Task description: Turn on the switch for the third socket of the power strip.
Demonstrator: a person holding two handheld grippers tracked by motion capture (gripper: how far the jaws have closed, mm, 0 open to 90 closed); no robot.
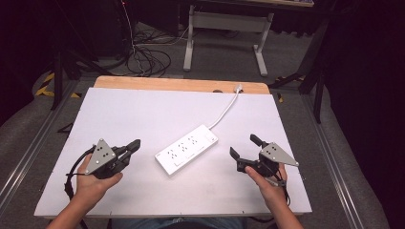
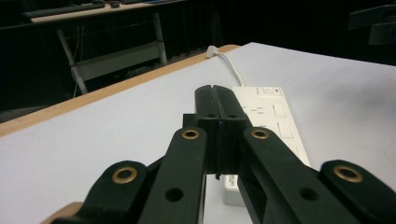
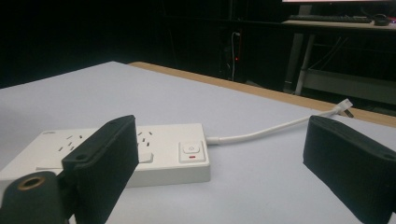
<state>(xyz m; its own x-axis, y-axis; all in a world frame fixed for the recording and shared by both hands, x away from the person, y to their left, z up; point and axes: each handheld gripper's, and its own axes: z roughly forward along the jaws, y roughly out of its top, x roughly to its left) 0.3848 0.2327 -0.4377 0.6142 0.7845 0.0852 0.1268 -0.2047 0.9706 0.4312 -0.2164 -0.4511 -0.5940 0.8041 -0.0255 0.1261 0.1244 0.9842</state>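
A white power strip [image 1: 186, 148] lies at an angle in the middle of the white table, its white cord [image 1: 228, 110] running to the far edge where the plug [image 1: 239, 88] rests. My left gripper [image 1: 135, 144] is held to the left of the strip, jaws pressed together with nothing between them; in the left gripper view [image 2: 215, 100] its tips point at the strip [image 2: 275, 119]. My right gripper [image 1: 245, 146] is held to the right of the strip with its jaws spread wide. The right gripper view [image 3: 224, 154] has the strip [image 3: 154, 154] and its switch [image 3: 192, 151] just ahead.
The white board [image 1: 143, 114] sits on a wooden tabletop whose far edge [image 1: 181, 85] shows. Beyond it stand a white table frame [image 1: 224, 33] and loose cables [image 1: 148, 59] on the floor. A rail [image 1: 28, 152] runs along the left side.
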